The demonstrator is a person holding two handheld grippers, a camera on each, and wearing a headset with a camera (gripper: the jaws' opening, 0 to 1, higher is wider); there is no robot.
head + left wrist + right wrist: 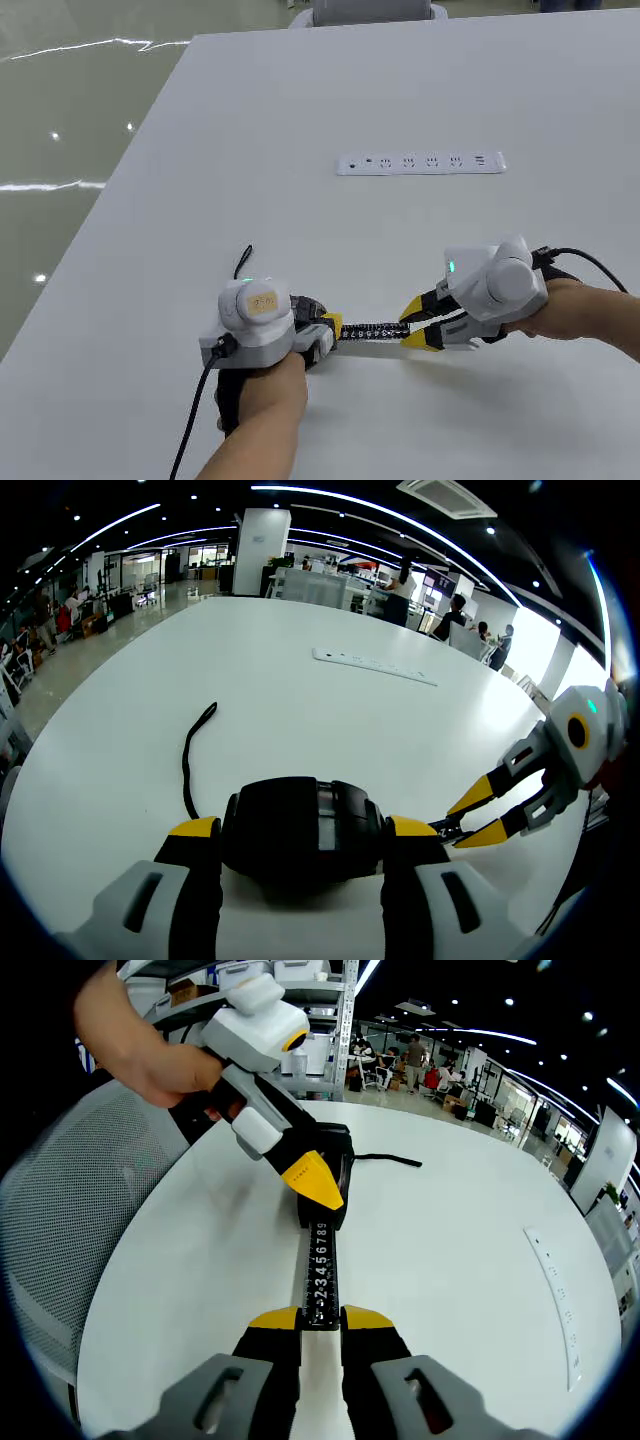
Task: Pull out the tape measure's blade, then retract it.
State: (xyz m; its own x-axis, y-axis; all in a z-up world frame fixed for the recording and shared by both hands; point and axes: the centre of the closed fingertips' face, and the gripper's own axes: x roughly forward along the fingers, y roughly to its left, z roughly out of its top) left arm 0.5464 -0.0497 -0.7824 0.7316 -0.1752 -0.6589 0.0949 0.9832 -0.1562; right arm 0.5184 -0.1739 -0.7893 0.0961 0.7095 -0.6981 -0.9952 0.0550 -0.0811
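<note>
With left gripper [325,335], gripped the black tape measure [300,825] squarely, one yellow-tipped jaw pressed against each side, low on the white table [300,150] near its front edge. Held that gripper from beneath in the left hand [270,385]. With right gripper [320,1318], pinched the end of the blade [320,1270] between jaw tips drawn together on it, just to the right of the tape measure. Had the blade out a short way, black with white numbers, running straight from the tape measure's mouth to the right gripper, close above the tabletop. Saw the two grippers facing each other tip to tip, near but apart, with the blade bridging the gap between them. Noticed a thin black strap [188,760] lying on the table beyond the tape measure, curving away from the person. Farther back, spotted a white power strip [421,162] lying flat, well apart from both grippers.
</note>
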